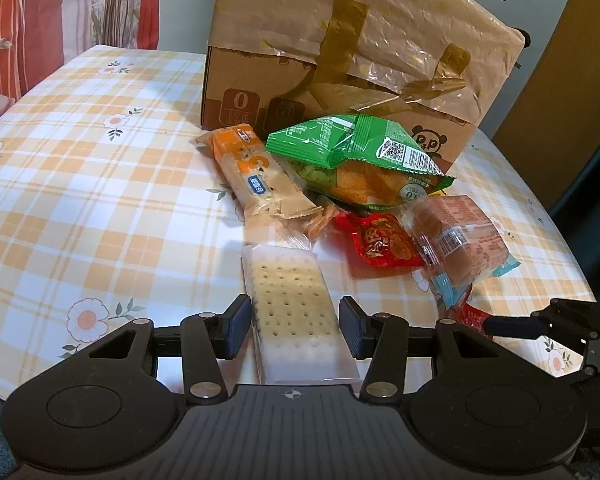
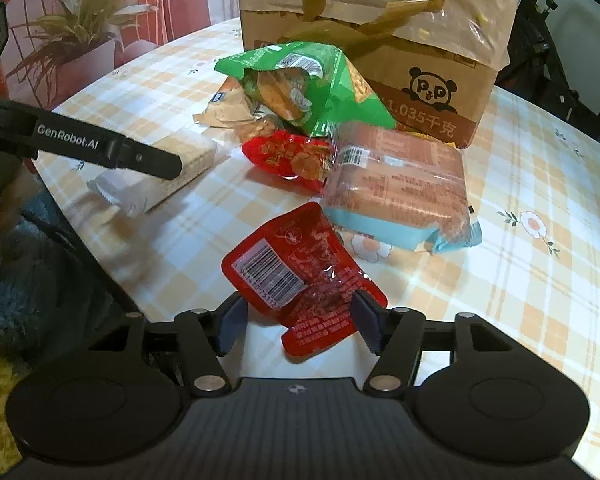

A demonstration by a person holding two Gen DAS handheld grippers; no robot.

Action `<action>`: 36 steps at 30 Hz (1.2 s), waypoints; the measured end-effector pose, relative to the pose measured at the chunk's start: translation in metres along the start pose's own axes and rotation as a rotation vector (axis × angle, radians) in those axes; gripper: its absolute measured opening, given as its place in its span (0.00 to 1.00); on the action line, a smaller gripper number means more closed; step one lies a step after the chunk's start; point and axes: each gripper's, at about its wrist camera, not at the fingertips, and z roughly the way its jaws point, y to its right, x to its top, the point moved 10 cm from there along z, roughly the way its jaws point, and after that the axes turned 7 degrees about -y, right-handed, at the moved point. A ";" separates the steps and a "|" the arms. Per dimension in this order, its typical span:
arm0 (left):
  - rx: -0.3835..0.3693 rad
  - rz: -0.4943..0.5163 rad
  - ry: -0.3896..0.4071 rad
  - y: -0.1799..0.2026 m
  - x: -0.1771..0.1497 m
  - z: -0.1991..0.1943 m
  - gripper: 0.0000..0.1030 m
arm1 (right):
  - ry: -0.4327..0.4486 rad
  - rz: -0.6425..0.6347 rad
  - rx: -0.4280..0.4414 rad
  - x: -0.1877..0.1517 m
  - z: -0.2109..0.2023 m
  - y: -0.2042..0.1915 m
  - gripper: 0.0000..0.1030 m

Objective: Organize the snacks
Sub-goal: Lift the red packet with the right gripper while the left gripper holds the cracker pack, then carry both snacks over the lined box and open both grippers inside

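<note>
My left gripper is shut on a clear pack of pale crackers, one pad against each long side. That pack also shows in the right wrist view under the left gripper's finger. My right gripper is open, and a flat red packet with a barcode lies between its fingers on the cloth without being pressed. Behind it sits a pile: green chip bags, an orange and beige bar, a small red packet and a pink pack with blue ends.
A tall cardboard box with tape and plastic wrap stands behind the pile. The table wears a yellow checked cloth with flowers; its edge curves close on the right. A potted plant stands beyond the far left edge.
</note>
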 end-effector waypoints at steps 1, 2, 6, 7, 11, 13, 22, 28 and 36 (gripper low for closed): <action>0.000 0.000 0.000 0.000 0.000 0.000 0.49 | 0.002 -0.001 -0.003 0.001 0.001 0.000 0.64; 0.000 0.000 0.000 0.000 0.000 0.000 0.49 | 0.003 -0.003 -0.007 0.002 0.002 -0.001 0.66; 0.001 0.002 0.007 -0.001 0.000 -0.001 0.49 | 0.015 -0.002 -0.014 0.006 0.006 -0.001 0.68; 0.002 0.000 0.009 -0.001 0.000 -0.002 0.49 | 0.016 -0.001 -0.014 0.007 0.007 -0.001 0.68; 0.003 -0.001 0.013 -0.001 0.000 -0.004 0.49 | 0.020 0.016 -0.021 0.006 0.004 0.002 0.57; 0.002 0.001 0.017 0.001 0.000 -0.005 0.49 | 0.026 0.035 -0.024 0.005 0.002 0.004 0.50; 0.002 0.000 0.038 0.001 0.000 -0.013 0.49 | 0.086 0.031 0.006 0.009 -0.018 -0.005 0.30; 0.006 -0.001 0.068 0.000 0.003 -0.021 0.47 | 0.134 -0.024 0.031 0.024 -0.028 -0.018 0.30; 0.020 0.007 0.084 -0.001 0.006 -0.026 0.46 | 0.195 -0.029 0.037 0.046 -0.037 -0.015 0.30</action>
